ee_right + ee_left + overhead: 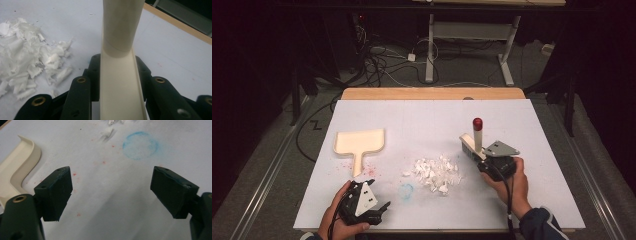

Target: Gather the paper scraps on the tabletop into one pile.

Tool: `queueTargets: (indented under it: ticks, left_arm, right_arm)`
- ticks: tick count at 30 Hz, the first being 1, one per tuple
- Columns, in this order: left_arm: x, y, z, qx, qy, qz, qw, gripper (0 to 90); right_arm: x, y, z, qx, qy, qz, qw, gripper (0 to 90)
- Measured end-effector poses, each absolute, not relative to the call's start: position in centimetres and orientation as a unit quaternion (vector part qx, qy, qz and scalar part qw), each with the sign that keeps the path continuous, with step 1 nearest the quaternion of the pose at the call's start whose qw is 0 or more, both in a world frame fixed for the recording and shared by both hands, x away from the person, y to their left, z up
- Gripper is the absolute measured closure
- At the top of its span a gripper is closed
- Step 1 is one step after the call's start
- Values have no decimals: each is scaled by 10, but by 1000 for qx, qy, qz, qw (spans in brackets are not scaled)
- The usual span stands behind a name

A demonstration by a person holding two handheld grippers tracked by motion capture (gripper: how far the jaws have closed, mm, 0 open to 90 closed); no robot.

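Observation:
A pile of white paper scraps (434,172) (27,57) lies in the middle of the white table cover (422,120). To its right, my right gripper (484,159) (117,75) is shut on a cream brush (474,145) (120,82), whose round handle with a red tip (477,123) stands upright. A cream dustpan (359,142) (15,170) lies flat at the left, handle toward me. My left gripper (382,207) (111,192) rests near the front edge, open with nothing between its jaws, just right of the dustpan handle.
A faint blue ring stain (406,191) (140,145) and red specks (103,162) mark the cover near the left gripper. The wooden table edge (432,93) shows at the back. Beyond it are a desk frame (472,45) and cables on the floor.

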State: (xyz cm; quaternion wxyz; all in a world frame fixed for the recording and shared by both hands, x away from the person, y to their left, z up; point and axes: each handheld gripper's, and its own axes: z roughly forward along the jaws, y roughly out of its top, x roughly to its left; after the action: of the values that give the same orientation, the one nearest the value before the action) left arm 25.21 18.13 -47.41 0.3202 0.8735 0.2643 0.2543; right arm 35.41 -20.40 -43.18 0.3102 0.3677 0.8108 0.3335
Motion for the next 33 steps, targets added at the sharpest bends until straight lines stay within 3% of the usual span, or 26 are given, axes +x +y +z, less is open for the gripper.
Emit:
queueTargets:
  ticks: [16, 21, 25, 33]
  left_arm:
    - [251, 185, -474, 872, 268, 254, 322, 171]
    - [251, 185, -474, 872, 268, 254, 320, 171]
    - [250, 184, -474, 872, 268, 254, 321, 171]
    - [251, 186, -473, 868, 275, 256, 324, 171]
  right_arm:
    - [350, -120, -446, 310, 827, 377, 278, 672]
    - [349, -119, -441, 298, 824, 404, 263, 676]
    - [349, -123, -434, 294, 818, 409, 279, 676]
    - [351, -154, -403, 304, 791, 451, 279, 676]
